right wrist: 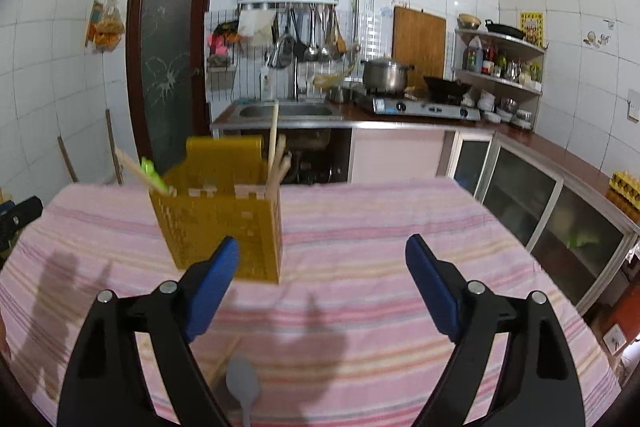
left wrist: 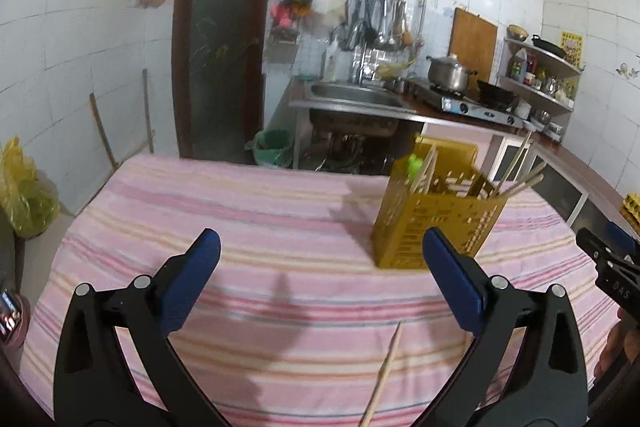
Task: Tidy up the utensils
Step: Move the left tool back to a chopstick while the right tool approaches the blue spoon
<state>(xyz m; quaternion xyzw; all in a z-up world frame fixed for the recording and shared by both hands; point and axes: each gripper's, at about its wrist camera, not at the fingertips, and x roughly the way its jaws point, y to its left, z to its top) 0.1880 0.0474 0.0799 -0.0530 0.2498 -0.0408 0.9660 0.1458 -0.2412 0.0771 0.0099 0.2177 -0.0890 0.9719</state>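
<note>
A yellow perforated utensil holder (left wrist: 434,223) (right wrist: 224,223) stands on the pink striped tablecloth (left wrist: 256,227) (right wrist: 360,227), with several chopsticks (left wrist: 516,175) (right wrist: 276,159) and a green-handled utensil (right wrist: 154,175) sticking out of it. My left gripper (left wrist: 322,253) is open and empty, short of the holder and to its left. A single chopstick (left wrist: 384,375) lies on the cloth below its jaws. My right gripper (right wrist: 322,259) is open and empty, to the right of the holder. A grey spoon (right wrist: 242,385) and a chopstick (right wrist: 226,357) lie on the cloth by its left finger.
Behind the table run a steel sink (right wrist: 286,111), a gas stove with a pot (right wrist: 386,75) and a wok, and cabinets (right wrist: 552,203) along the right. A dark door (left wrist: 224,39) stands at the back left. The other gripper (left wrist: 612,267) shows at the right edge.
</note>
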